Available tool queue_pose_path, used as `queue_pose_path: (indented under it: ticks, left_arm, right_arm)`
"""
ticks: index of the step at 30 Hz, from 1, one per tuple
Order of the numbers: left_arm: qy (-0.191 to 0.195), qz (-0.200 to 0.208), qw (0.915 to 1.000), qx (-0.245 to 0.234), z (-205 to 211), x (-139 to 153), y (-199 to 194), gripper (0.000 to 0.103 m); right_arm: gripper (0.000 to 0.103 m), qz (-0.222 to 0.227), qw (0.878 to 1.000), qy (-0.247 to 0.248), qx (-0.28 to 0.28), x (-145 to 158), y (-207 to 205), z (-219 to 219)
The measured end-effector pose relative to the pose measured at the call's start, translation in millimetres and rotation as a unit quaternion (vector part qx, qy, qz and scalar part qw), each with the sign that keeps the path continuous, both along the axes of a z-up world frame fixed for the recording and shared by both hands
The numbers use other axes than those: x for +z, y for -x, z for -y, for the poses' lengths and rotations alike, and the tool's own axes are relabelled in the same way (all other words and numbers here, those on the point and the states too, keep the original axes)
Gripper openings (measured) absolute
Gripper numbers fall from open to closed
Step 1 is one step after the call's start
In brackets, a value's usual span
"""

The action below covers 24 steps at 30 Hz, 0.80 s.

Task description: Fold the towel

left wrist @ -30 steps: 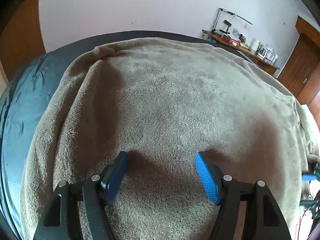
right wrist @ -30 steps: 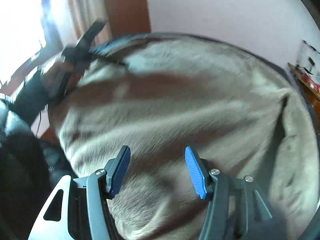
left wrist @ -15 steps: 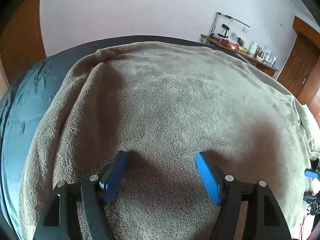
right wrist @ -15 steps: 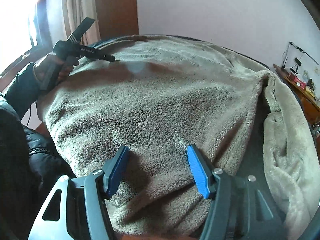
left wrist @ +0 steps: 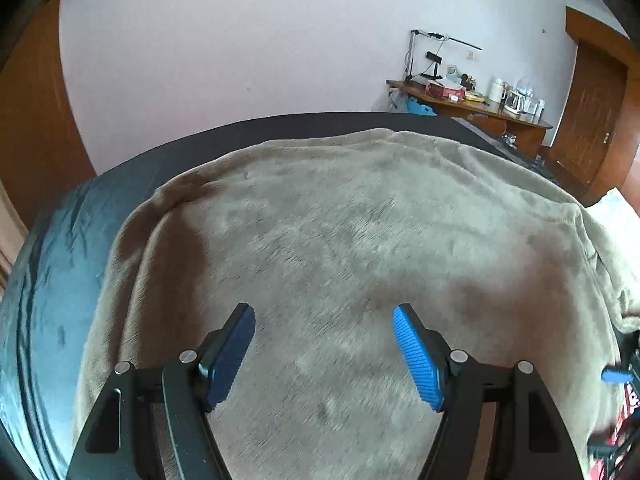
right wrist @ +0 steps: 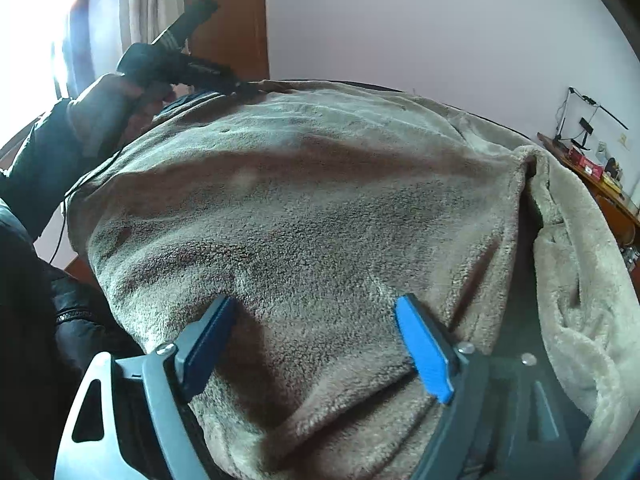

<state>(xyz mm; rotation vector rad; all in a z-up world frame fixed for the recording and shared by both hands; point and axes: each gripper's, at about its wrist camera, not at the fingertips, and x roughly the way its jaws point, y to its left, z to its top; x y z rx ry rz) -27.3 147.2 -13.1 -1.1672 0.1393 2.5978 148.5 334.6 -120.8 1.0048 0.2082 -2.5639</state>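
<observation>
A large beige fleece towel (left wrist: 360, 248) lies spread over a dark bed. My left gripper (left wrist: 324, 312) hovers just above it near the near edge, open, with nothing between its blue pads. In the right wrist view the same towel (right wrist: 304, 216) shows a folded upper layer with an edge running down the right side. My right gripper (right wrist: 316, 304) is open over the near corner of that layer, nothing gripped. The left gripper (right wrist: 224, 76) appears at the far left corner, held by a hand in a dark sleeve.
Dark blue bedding (left wrist: 52, 288) shows left of the towel. A wooden desk (left wrist: 472, 108) with a lamp, kettle and bottles stands at the back right, beside a wooden door (left wrist: 588, 128). A curtain and bright window (right wrist: 48, 28) are at the left. The person's dark jacket (right wrist: 48, 312) is close.
Both grippers stayed open. The left view tilted up, showing more wall and desk. The right gripper moved closer to the towel's near corner; the blur cleared.
</observation>
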Motion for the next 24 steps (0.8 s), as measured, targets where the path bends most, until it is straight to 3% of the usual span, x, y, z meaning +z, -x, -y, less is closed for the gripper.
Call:
queue_pose_path:
  ticks: [7, 13, 20, 24]
  left_arm:
    - [-0.010, 0.051, 0.9986, 0.014, -7.3, -39.9, 19.2, 0.074]
    - [0.007, 0.043, 0.9989, 0.017, -15.0, -43.7, 15.4, 0.079]
    - [-0.013, 0.047, 0.9987, 0.015, -7.3, -44.5, 16.8, 0.080]
    - [-0.013, 0.048, 0.9987, 0.014, -8.3, -44.3, 18.0, 0.081]
  right_arm:
    - [0.086, 0.010, 1.000, -0.003, -0.004, 1.3, -0.6, -0.2]
    - [0.088, 0.022, 1.000, -0.008, -0.004, 2.7, 1.1, 0.4]
    - [0.089, 0.039, 0.999, 0.013, -0.028, 10.6, -0.7, -5.3]
    - [0.089, 0.014, 0.997, 0.033, -0.071, 24.8, -17.6, -27.2]
